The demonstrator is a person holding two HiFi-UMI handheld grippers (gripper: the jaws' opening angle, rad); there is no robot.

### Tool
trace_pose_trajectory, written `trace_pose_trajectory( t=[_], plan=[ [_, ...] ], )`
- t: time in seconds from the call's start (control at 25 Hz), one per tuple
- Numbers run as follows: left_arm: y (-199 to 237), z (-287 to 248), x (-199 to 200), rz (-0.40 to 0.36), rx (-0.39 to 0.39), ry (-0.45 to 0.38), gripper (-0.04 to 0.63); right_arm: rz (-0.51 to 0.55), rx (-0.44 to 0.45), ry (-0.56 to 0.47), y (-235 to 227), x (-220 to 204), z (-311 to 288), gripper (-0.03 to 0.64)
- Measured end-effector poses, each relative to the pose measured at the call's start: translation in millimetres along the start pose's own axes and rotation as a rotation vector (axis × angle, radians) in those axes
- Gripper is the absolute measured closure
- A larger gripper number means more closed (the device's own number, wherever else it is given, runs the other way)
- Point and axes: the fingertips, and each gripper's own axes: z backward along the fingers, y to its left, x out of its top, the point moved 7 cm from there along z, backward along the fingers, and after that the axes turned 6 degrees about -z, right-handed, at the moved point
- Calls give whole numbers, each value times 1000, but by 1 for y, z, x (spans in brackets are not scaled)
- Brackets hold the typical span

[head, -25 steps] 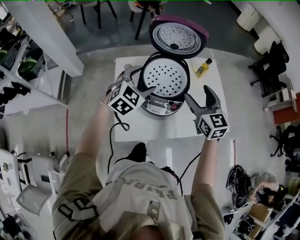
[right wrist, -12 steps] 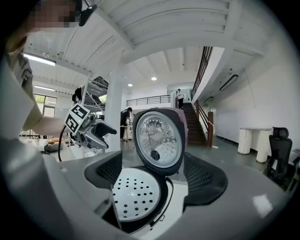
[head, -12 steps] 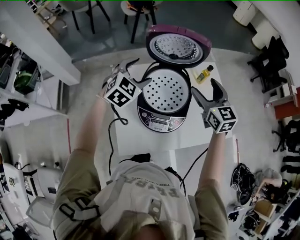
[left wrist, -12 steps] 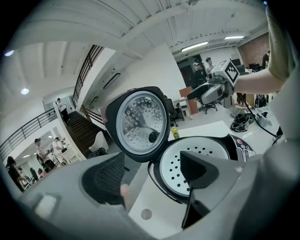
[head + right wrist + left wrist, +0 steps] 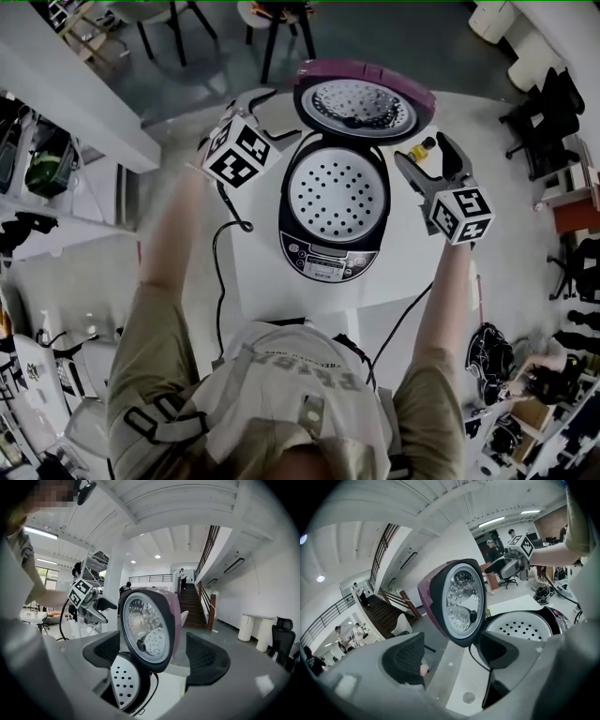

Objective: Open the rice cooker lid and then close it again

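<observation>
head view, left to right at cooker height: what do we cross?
left gripper → rice cooker → right gripper → black office chair. The small yellow bottle overlaps the right gripper, so it is left out.

Bright, even overhead light; fisheye-warped, vignetted edges

1 rice cooker (image 5: 335, 202), 1 yellow bottle (image 5: 419, 150), 1 table (image 5: 258, 281), 2 grippers, left (image 5: 279, 108), right (image 5: 432, 158)
</observation>
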Motion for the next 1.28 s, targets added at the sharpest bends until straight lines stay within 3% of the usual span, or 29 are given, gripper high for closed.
trace_pose_trajectory(
  t=[0.2,0.72,1.28],
  plan=[
    [18,-17,2,-39,-21,14,212,-32,36,-11,-15,11,-19,189],
    [26,-43,15,-91,-99,2,204,11,141,-29,-18,36,-48,175],
    [30,-37,46,-153,-95,-38,204,35,168,-21,-10,40,-46,155]
  ],
)
